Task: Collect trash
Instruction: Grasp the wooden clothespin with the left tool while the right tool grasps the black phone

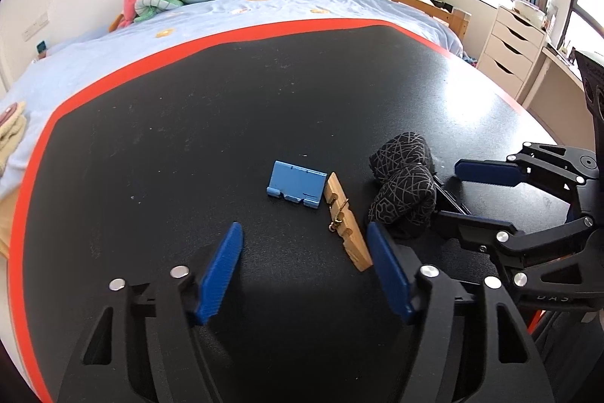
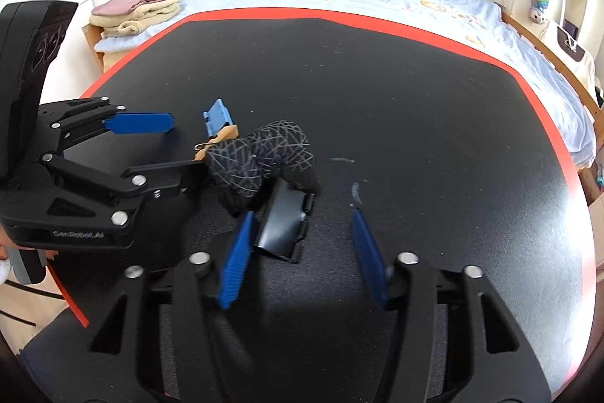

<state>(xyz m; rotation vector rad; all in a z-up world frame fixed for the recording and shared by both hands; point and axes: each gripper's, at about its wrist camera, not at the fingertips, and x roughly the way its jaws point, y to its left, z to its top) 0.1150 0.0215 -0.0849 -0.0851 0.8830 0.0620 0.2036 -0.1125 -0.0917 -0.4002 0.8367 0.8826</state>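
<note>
Stand point(image 1: 296, 184) left of clothespin point(image 1: 345, 221), rolled socks point(image 1: 404, 189) right, all on table point(image 1: 188, 123)

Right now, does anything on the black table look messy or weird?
Yes. Pale smears mark the black table ahead of the right gripper, like dried residue. The black clip lies tipped beside the patterned bundle.

Bare tabletop point(image 1: 158, 123) leftward; rolled socks point(image 1: 404, 187) crowding wooden clip point(image 1: 345, 218).

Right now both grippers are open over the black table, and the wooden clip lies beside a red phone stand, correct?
Not quite. The phone stand is blue, not red, as the left wrist view shows. The rest holds: the left gripper and right gripper are both open over the black table, and the wooden clip lies right beside the stand.
</note>
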